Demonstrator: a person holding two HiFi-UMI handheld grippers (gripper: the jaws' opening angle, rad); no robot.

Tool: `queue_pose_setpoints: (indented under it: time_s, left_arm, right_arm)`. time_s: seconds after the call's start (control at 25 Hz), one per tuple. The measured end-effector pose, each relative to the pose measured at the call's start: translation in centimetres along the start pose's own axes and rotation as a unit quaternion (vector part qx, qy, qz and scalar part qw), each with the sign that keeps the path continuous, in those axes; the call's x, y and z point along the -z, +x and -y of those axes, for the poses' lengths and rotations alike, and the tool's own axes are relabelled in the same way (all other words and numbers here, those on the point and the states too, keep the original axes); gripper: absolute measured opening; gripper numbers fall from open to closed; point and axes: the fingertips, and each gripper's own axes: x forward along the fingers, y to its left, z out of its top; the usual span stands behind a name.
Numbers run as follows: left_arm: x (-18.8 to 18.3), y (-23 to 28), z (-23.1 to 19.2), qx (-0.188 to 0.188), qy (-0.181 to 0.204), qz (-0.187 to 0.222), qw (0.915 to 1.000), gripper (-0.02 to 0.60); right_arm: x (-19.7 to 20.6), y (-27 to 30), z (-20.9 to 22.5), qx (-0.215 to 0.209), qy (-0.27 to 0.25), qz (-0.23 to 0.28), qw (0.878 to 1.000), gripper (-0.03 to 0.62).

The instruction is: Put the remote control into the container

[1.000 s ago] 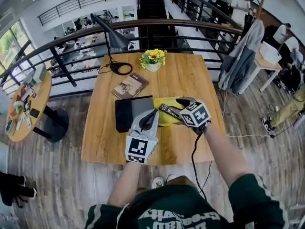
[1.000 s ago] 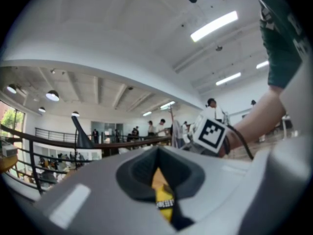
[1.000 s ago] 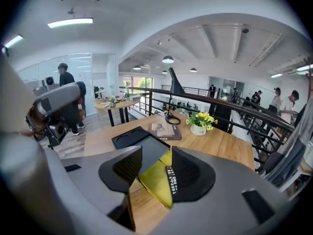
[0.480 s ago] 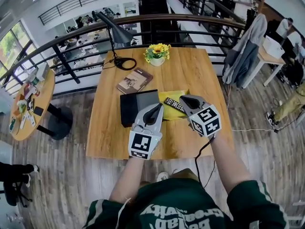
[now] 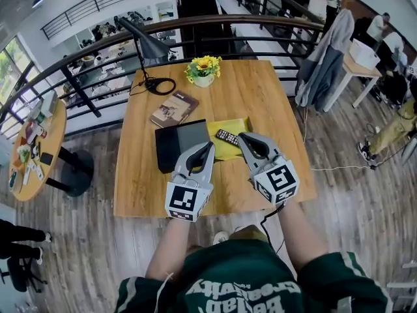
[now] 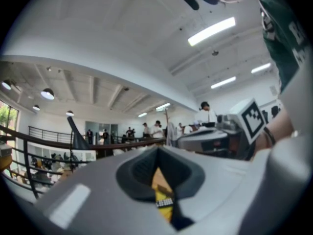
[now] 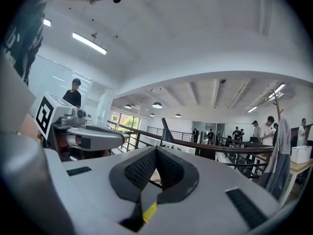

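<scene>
The black remote control (image 5: 227, 136) lies on a yellow cloth (image 5: 236, 125) near the middle of the wooden table (image 5: 140, 181). Left of the cloth sits the dark, flat container (image 5: 174, 147). My right gripper (image 5: 241, 136) is shut and holds nothing, its tips just right of the remote and raised above the table. In the right gripper view the right gripper (image 7: 156, 149) shows its pads pressed together. My left gripper (image 5: 210, 145) is shut too, over the container's right edge. Below the left gripper (image 6: 157, 150) tips, the remote (image 6: 165, 202) shows through the gap.
A book (image 5: 174, 109), a pot of yellow flowers (image 5: 203, 72) and a black desk lamp (image 5: 148, 46) stand on the table's far half. A railing (image 5: 215, 25) runs behind. A round side table (image 5: 36, 149) is at left, and a coat (image 5: 320, 67) hangs at right.
My right gripper has lifted and drawn back from the remote toward me, turning to point away across the table. The remote stays on the cloth. The left gripper has barely moved.
</scene>
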Motion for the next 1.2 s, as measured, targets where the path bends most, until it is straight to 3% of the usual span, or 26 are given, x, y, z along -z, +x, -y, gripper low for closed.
queue_pose_setpoints:
  time_s: [0.32, 1.2]
  left_arm:
    - [-1.1, -0.6, 1.2, 0.01, -0.009, 0.01, 0.9998, -0.003]
    - [-1.8, -0.1, 2.0, 0.027, -0.009, 0.018, 0.9994, -0.003]
  right_arm:
    - [-1.7, -2.8, -0.4, 0.034, 0.011, 0.051, 0.998, 0.017]
    - [-1.6, -2.8, -1.1, 0.025, 0.021, 0.048, 0.998, 0.017]
